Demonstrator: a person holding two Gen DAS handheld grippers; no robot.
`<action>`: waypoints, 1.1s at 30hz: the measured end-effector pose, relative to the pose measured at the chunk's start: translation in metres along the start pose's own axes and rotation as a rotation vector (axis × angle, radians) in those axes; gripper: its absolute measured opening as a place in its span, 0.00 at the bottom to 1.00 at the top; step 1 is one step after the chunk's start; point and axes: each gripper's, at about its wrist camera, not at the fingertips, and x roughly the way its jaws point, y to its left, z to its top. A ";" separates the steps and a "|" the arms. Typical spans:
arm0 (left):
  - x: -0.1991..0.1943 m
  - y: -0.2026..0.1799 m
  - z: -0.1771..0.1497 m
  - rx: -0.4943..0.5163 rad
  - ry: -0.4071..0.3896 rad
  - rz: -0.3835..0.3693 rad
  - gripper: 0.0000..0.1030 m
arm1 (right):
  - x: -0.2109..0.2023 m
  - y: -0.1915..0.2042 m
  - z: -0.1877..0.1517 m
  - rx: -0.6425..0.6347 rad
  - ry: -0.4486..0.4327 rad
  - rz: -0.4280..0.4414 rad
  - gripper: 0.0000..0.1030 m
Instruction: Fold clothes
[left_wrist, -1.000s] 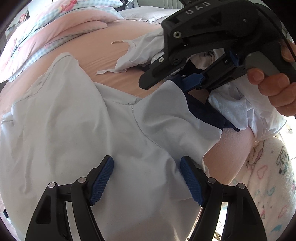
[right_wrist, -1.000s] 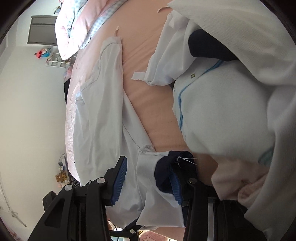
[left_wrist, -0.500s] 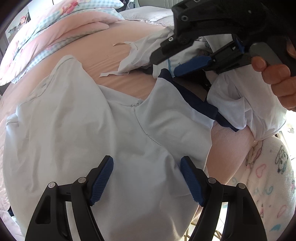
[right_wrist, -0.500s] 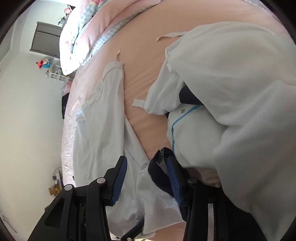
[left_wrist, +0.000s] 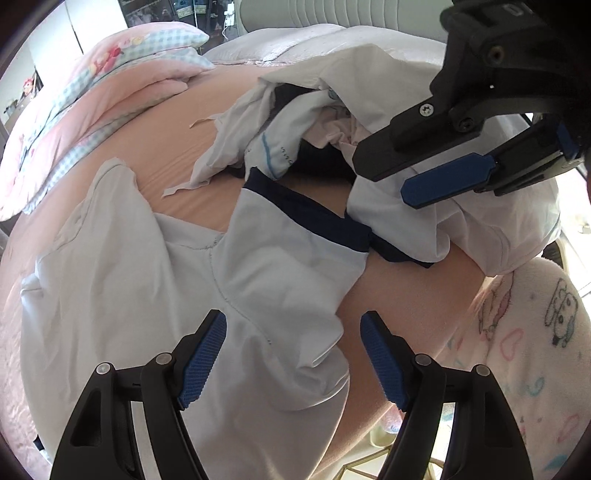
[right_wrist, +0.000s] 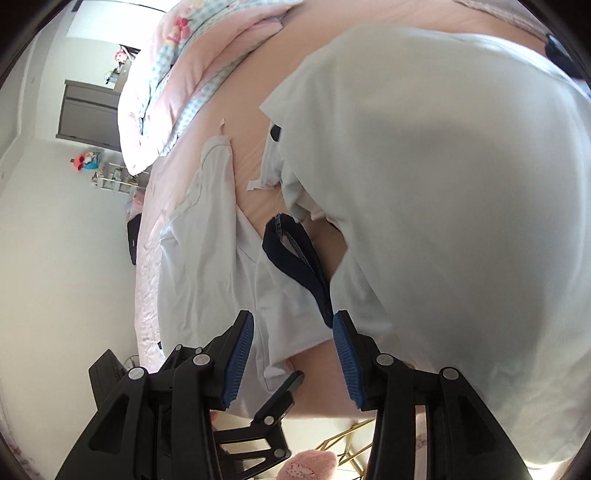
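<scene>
— What did the left wrist view give you that the right one didn't?

— The whole spread. The white shirt (left_wrist: 140, 280) lay flat on the pink bed sheet (left_wrist: 177, 118), and behind it sat a heap of other clothes (left_wrist: 306, 122), white pieces with something dark tucked among them. That view also showed the right gripper (left_wrist: 413, 177) from the side, up above the heap, and a fleece blanket with cartoon prints (left_wrist: 535, 332) at the right edge. The right wrist view was mostly filled by a pale garment close to the lens; it did show a grey cabinet (right_wrist: 88, 114) by the wall.

— Which way did the shirt run?

— Its long axis went from the left gripper (left_wrist: 293, 354) away toward the folded pink quilt (left_wrist: 92, 99). One sleeve stuck out sideways toward the heap, ending in a navy cuff (left_wrist: 306, 218).

— And how did it look?

— Pale, thin, lightly creased, with a stitched seam where the sleeve joined the body.

— The grippers?

— Both stood with fingers apart. The left hovered over the shirt's near edge. The right, in its own view, had its blue pads (right_wrist: 343, 354) either side of the sleeve, holding nothing.
</scene>
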 end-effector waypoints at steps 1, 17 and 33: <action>0.005 -0.008 0.002 0.020 0.005 0.025 0.72 | 0.000 -0.003 -0.003 0.009 0.001 0.000 0.43; 0.018 0.003 0.025 0.006 0.006 -0.016 0.51 | -0.003 -0.021 -0.022 0.083 -0.029 0.064 0.48; 0.015 0.087 0.022 -0.488 0.009 -0.356 0.05 | 0.021 -0.009 -0.037 0.079 -0.026 0.075 0.55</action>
